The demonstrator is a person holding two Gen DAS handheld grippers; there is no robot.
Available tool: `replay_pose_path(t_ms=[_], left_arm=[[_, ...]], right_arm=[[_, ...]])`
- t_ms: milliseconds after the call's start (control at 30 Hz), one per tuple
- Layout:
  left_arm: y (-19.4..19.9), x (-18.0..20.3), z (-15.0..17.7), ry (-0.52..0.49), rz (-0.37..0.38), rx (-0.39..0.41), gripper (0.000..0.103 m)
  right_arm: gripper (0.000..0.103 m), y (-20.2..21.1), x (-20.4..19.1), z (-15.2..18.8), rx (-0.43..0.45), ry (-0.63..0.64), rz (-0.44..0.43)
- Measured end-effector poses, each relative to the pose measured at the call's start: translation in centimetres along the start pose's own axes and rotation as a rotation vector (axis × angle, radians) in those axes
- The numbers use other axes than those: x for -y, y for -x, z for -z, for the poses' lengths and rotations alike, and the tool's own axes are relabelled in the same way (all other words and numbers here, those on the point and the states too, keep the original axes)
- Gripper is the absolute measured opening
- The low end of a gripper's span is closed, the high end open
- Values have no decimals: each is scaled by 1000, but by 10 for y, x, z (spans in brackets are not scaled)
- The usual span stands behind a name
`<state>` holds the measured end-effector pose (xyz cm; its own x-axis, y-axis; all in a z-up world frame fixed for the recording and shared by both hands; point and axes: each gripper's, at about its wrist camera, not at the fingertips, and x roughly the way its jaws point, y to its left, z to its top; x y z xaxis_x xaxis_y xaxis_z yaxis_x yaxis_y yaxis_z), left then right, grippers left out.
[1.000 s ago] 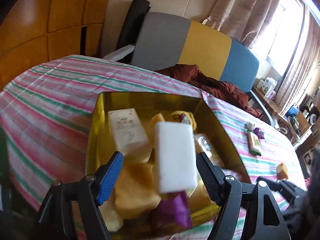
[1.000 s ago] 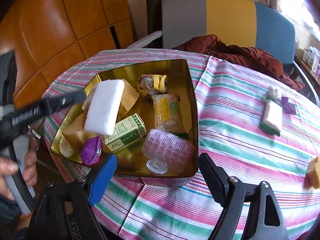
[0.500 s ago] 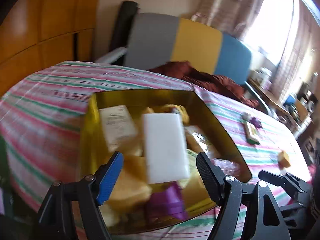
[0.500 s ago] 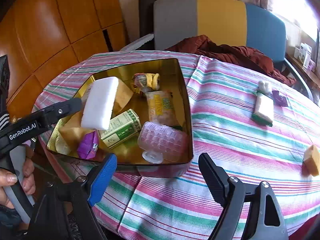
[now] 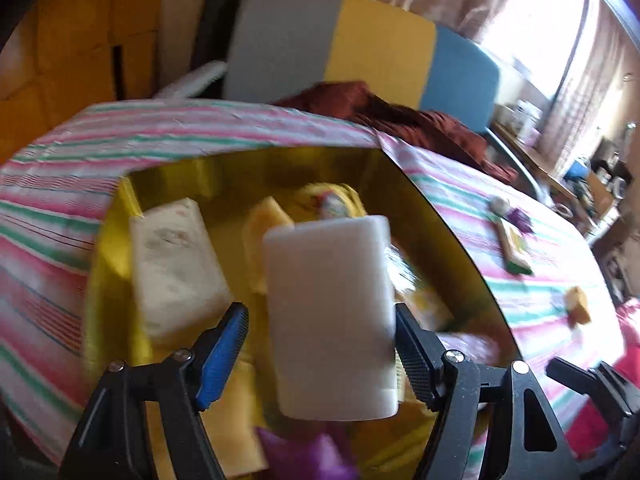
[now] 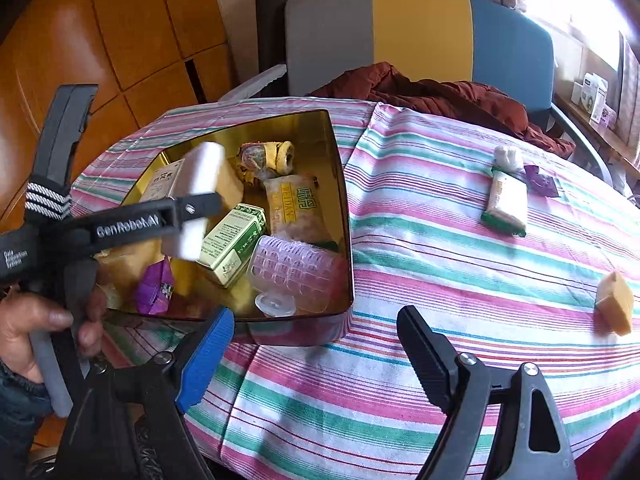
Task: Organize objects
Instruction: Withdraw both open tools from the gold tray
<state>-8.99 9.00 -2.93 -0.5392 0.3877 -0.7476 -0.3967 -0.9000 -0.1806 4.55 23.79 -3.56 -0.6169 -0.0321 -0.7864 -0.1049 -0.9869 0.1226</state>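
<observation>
A: Filling up: gold tin [image 6: 340, 216] on the striped table [image 6: 440, 264] holds most items; white sponge [image 5: 332, 312] between the left tongs [image 5: 320, 344], over the tin.

B: Gripped?

A: Jaws closing; right pad touches, left shows a gap. Right tongs [image 6: 316, 352] wide, empty.

B: Left out?

A: Green-edged sponge [image 6: 506, 202], yellow block [image 6: 616, 308]. Tricolour chair [image 6: 420, 36] behind, curtained window

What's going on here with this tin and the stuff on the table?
A person works two handheld grippers at a gold tin of small items. The left gripper has its fingers closing around a white foam block atop the pile, not yet clamping it. The right gripper hovers open over the striped cloth. A wrapped bar and a yellow chunk lie outside the tin.
</observation>
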Motion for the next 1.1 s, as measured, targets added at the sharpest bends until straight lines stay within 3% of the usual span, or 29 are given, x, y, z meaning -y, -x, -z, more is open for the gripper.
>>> replay_pose_path(t_ms=[100,167,300,600,1100], left_arm=[[19,-6,1,-30,-133,80,74],[26,-11,2,-24,-159,97,75],[47,-26,7,41,-139,138,83],[79,-39,25,100,-169,179,84],[91,9,34,-42,-150,203,92]], right_arm=[[85,-2,2,-1,0,-8,-5],[85,-3,1,-1,-1,-7,-11],[85,-3,0,-1,5,-3,-15],[85,6,1,-2,45,-10,-24],[85,20,2,-5,89,1,9]])
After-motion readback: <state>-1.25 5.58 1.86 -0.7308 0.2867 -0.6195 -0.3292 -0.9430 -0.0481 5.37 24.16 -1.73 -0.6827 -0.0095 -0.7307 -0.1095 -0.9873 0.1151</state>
